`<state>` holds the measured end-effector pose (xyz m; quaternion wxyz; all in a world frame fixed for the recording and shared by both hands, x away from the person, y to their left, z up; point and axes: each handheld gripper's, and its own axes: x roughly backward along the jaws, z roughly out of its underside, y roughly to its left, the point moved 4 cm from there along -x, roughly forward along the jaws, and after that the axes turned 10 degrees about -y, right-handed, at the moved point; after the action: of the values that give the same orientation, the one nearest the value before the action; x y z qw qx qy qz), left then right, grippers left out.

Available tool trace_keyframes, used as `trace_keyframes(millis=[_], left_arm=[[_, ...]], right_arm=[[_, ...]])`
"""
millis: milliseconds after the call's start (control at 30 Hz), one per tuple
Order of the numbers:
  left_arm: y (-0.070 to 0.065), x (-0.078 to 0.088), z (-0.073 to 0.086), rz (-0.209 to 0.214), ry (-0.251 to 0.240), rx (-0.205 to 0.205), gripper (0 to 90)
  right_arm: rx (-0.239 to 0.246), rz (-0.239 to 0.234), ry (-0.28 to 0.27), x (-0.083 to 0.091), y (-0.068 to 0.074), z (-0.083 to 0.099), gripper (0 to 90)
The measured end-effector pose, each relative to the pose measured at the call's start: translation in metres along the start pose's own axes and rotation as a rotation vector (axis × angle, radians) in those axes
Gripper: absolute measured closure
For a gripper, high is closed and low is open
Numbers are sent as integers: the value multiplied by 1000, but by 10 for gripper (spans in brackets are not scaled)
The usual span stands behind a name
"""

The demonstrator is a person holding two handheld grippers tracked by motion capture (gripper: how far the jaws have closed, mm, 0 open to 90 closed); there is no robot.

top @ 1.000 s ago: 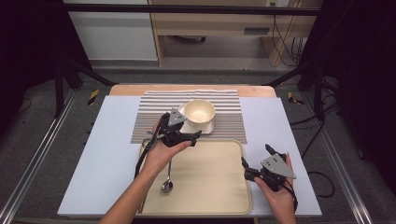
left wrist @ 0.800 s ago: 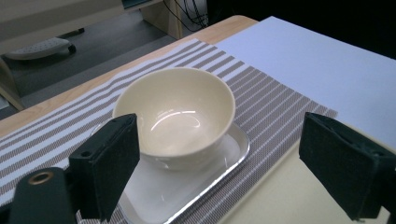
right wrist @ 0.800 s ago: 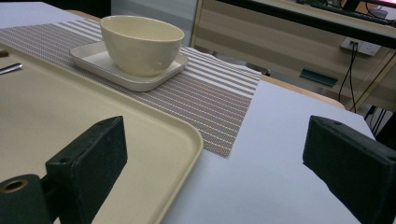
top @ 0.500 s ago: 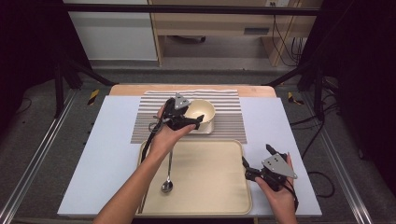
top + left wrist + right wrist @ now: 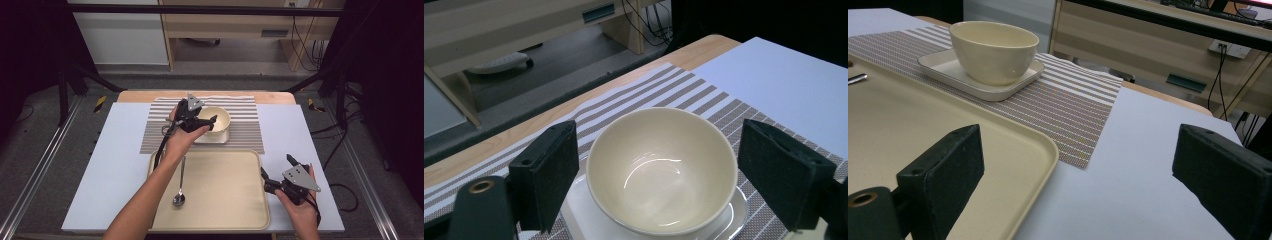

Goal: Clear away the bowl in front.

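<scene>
Left claw (image 5: 659, 175) apart, just been narrowing, straddling bowl (image 5: 663, 167), pads not touching. Bowl likely ceramic: stiff, glossy, slippery, breakable; grip rim wall. Right claw (image 5: 1088, 185) apart, empty.

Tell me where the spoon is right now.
In the high view the spoon lies on the left part of the beige tray, bowl end nearest the person, beside the left forearm, below the striped mat.

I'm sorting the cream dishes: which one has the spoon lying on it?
The tray, the big flat one nearest the person; the spoon lies along its left side. The bowl and the plate under it sit on the striped mat.
</scene>
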<state>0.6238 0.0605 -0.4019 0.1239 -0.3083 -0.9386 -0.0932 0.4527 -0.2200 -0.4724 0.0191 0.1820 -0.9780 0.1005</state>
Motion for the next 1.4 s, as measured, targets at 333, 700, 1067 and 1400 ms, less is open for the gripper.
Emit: trace_keyframes(millis=[333,700,1067,1400], left_arm=[[15,-11,14,-82,58,33,364],[19,-24,30,-123,79,62,437],[21,-34,45,-184,141,111,473],[23,-43,57,-192,184,153,557]], right_arm=[[-5,3,0,0,0,0,67],[1,2,6,0,-1,1,66],[2,-2,7,0,0,1,66],[-3,-3,9,-1,0,2,67]])
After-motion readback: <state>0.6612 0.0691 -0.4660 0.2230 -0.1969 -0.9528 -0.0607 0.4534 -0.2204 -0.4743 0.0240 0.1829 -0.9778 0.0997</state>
